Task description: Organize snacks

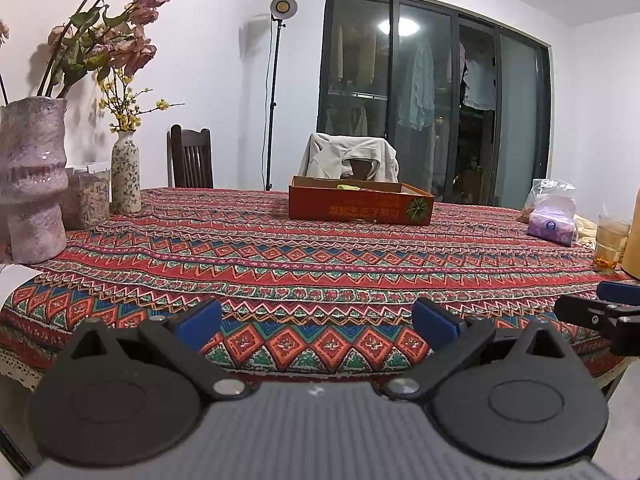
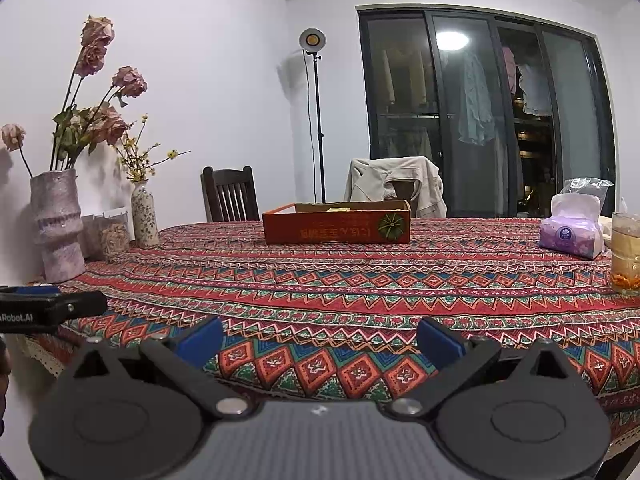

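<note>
Two open tools held low over a patterned surface, facing a red box.

The left tool (image 1: pixel 316 322) and right tool (image 2: pixel 320 340) both have their blue-padded jaws spread wide and grip nothing. The red cardboard box (image 1: pixel 360 205) sits well beyond them on the surface (image 1: pixel 280 264). Right of the box lie a purple tissue pack (image 2: pixel 570 236) and a glass (image 2: pixel 626 256); left of it stand two vases (image 2: pixel 58 224).

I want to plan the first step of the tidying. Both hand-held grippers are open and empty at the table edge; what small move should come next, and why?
Probably bring the right hand-held gripper forward toward the red box. It sits far across the tablecloth, and no loose snack is in reach.
</note>
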### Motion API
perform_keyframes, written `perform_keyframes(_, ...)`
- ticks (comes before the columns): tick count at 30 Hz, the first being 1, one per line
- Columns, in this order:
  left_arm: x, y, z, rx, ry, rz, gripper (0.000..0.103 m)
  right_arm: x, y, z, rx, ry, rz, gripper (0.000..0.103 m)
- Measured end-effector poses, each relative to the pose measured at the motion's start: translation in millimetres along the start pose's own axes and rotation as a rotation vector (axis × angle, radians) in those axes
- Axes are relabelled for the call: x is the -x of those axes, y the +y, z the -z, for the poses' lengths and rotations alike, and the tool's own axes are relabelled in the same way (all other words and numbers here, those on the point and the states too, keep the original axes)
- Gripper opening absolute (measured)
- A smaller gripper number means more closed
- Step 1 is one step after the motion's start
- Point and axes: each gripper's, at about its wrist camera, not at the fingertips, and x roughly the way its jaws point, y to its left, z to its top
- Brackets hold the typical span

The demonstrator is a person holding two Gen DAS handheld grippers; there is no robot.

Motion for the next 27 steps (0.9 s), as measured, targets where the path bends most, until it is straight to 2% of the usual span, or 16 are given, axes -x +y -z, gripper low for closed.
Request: perform_keyframes(27,-0.2,0.0,0.6,-0.011,0.001,0.010,0.103,1.4,-1.6,2.3,-0.003,-0.001,-0.006,0.103)
